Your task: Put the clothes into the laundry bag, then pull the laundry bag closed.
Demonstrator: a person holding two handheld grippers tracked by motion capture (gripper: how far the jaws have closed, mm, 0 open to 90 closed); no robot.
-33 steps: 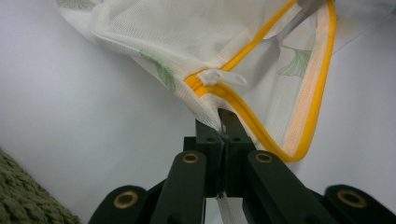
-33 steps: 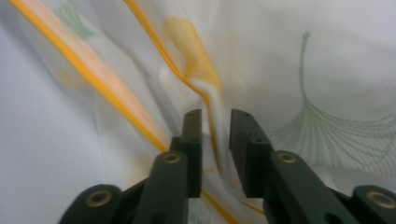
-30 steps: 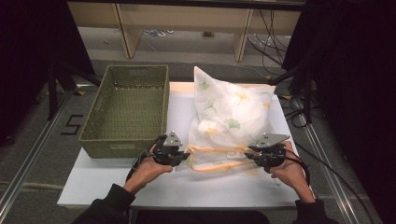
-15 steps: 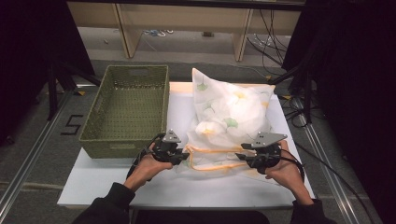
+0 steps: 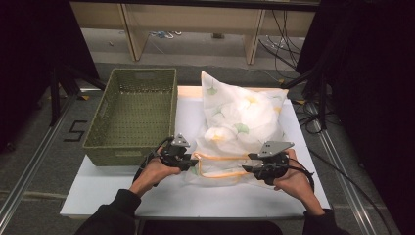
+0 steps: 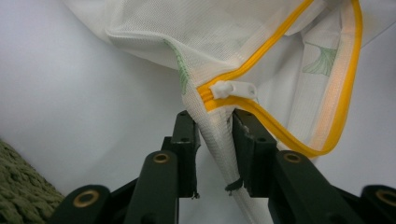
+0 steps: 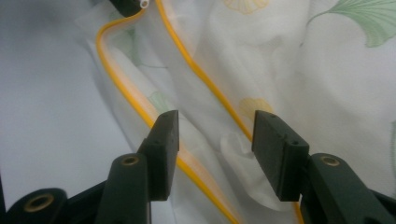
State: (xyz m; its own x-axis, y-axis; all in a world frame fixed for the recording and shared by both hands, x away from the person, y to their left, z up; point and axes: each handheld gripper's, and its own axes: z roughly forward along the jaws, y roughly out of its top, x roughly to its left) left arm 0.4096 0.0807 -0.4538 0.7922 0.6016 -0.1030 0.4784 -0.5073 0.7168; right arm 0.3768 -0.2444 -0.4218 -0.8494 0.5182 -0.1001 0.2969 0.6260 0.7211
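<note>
A white mesh laundry bag (image 5: 244, 117) with green leaf prints and an orange zipper lies full on the white table (image 5: 171, 200). My left gripper (image 5: 193, 164) is at the bag's near left corner. In the left gripper view its jaws (image 6: 215, 126) have just been opening and stand slightly apart, with the mesh corner below the white zipper pull (image 6: 232, 87) loose between them. My right gripper (image 5: 249, 169) is at the near right corner. Its jaws (image 7: 215, 126) have just been opening and hover wide over the fabric and orange zipper (image 7: 126, 93), gripping nothing.
A green woven basket (image 5: 132, 112) stands on the left of the table, close to my left hand. The table's front edge runs just below both hands. Cables trail off the right side, and dark stands flank the table.
My right gripper has slid a little left and nearer along the bag's front edge. The left hand has stayed in place.
</note>
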